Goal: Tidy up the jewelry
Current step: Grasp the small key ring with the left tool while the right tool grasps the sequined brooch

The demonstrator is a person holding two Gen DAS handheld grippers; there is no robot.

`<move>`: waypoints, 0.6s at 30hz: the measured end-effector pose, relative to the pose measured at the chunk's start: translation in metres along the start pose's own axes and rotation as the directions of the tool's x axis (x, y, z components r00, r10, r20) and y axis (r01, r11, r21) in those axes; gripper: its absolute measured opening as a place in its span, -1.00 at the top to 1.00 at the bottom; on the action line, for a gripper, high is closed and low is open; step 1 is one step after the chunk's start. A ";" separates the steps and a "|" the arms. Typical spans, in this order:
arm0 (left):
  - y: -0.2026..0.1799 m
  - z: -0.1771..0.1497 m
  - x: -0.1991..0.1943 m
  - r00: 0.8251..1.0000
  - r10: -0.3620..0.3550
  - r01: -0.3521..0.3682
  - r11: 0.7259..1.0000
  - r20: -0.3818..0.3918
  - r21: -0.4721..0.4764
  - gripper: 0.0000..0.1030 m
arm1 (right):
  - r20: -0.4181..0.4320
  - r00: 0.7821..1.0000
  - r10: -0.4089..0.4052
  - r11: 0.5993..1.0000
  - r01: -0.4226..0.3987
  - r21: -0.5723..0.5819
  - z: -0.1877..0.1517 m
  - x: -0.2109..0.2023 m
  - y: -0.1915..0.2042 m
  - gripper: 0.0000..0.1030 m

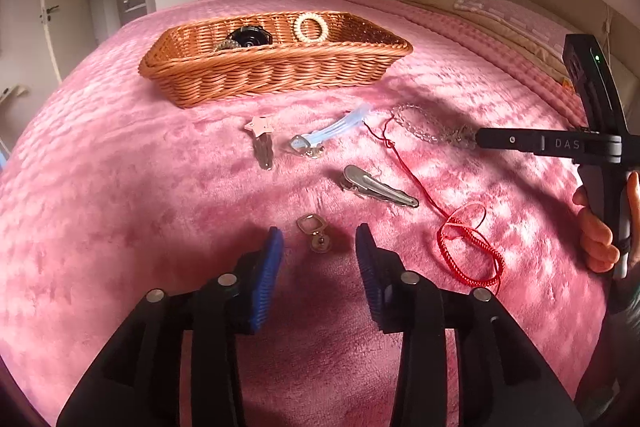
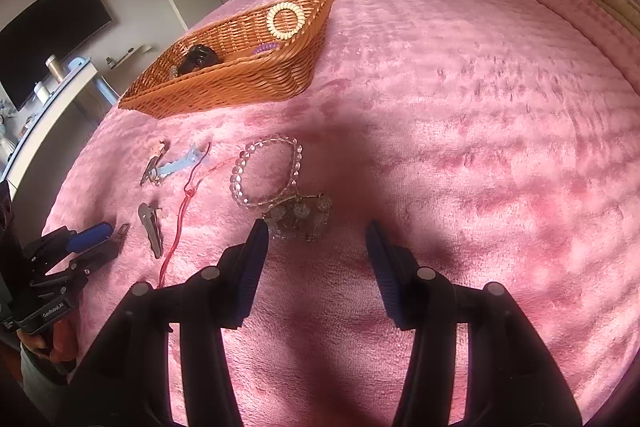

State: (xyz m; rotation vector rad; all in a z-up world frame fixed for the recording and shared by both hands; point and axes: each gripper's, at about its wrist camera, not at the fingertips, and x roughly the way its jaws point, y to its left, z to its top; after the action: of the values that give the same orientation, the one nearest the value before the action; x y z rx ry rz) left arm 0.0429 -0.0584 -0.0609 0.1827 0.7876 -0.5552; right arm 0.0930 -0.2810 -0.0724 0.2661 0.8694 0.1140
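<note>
Left claw [image 1: 320, 239] open astride small metal earring [image 1: 314, 233] on pink bedspread [image 1: 120, 187]

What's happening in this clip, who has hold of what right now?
A person is sorting jewelry on a pink bedspread into a wicker basket, which already holds a cream beaded bracelet and a dark item. Nothing is gripped yet. The left gripper is open around a small metal earring; the right gripper is open just short of the clear bead bracelet. Hair clips and a red cord bracelet lie loose.
</note>
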 end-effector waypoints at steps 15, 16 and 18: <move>-0.003 0.003 0.008 0.999 0.032 -0.031 0.999 -0.020 0.006 0.83 | 0.022 0.999 -0.030 0.998 0.031 -0.050 0.000 -0.006 0.007 -0.25; -0.003 0.002 0.008 0.999 0.029 -0.029 1.000 -0.018 0.006 0.83 | 0.010 0.999 -0.037 0.998 0.038 -0.058 0.001 -0.002 0.009 -0.25; -0.003 0.002 0.007 1.000 0.020 -0.020 1.000 -0.014 0.003 0.83 | -0.009 0.998 -0.062 0.994 0.061 -0.088 0.003 0.007 0.017 -0.25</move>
State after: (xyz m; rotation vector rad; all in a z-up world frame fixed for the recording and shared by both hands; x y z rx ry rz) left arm 0.0465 -0.0639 -0.0640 0.1967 0.7980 -0.5368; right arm 0.0997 -0.2641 -0.0712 0.1571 0.8809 0.0963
